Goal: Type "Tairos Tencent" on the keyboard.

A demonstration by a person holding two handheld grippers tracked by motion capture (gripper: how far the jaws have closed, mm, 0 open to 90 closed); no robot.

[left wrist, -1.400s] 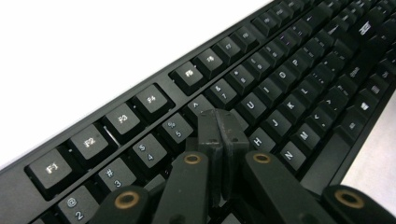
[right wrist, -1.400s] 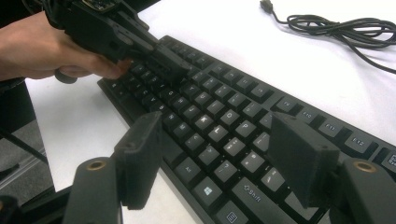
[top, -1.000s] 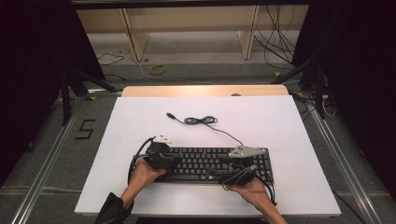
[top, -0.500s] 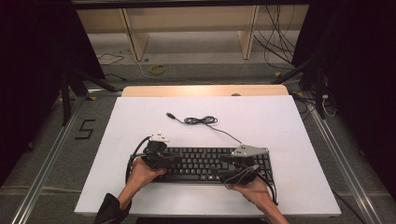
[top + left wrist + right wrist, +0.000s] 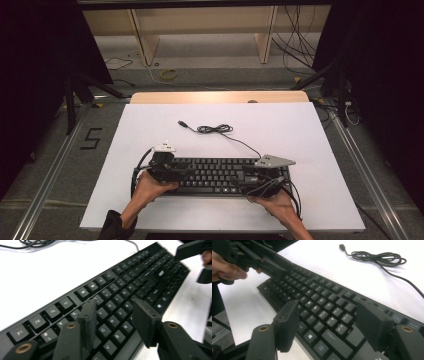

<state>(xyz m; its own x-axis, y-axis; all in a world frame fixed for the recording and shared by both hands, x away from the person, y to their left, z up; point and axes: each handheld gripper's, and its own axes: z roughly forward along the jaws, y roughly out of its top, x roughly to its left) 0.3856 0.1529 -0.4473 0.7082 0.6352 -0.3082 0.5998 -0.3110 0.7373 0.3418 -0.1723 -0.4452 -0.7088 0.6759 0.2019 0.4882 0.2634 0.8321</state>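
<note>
A black keyboard (image 5: 215,175) lies flat on the white table (image 5: 310,135), near the edge closest to the person, its long side running across the table. Its cable (image 5: 220,131) runs from the far right part of the board to a loose coil farther back on the white surface, ending in a free plug (image 5: 182,123). The left gripper (image 5: 112,315) hovers over the left end of the keyboard; its jaws have just been opening and stand partly apart above the letter keys, with nothing clamped between the pads. The right gripper (image 5: 329,322) sits over the right end of the board, jaws set wide, the keys visible in the gap and no pad pressing on them as far as can be seen. Each gripper is held in a hand (image 5: 150,187) coming in from the near edge, with black leads trailing beside the right one.
</note>
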